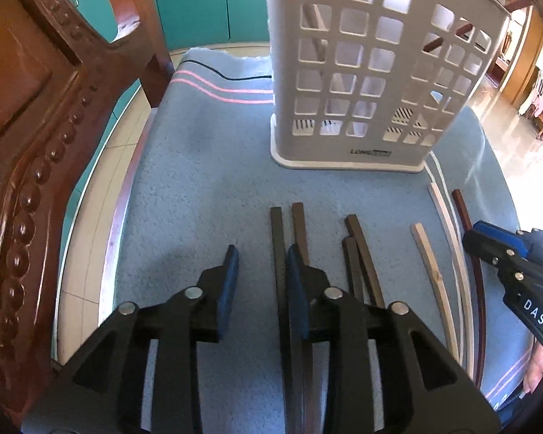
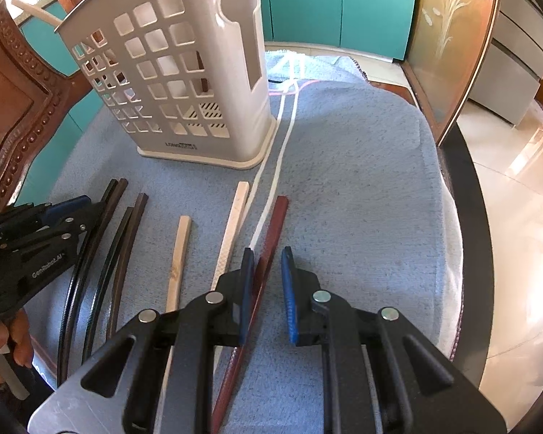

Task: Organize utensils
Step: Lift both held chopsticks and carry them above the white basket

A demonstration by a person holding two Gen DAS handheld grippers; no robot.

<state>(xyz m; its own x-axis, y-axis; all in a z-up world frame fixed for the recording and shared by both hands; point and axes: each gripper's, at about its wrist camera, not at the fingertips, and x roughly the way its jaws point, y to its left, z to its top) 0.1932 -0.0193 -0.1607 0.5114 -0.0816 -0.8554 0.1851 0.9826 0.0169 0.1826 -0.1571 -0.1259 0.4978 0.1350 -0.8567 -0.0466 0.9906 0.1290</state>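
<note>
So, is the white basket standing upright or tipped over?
Upright: the white basket stands on its base on the blue towel, open end up.

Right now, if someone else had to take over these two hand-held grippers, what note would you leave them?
Left gripper: open, holding nothing, over the dark chopsticks.
Right gripper: jaws apart around the reddish chopstick, which lies on the towel; no grip seen.
Things: white holder stands at the back of the towel; four dark, two pale and one reddish chopstick lie in front.
Done: a few sticks seem to stand in the holder already.
Left: seven chopsticks to put away.
</note>
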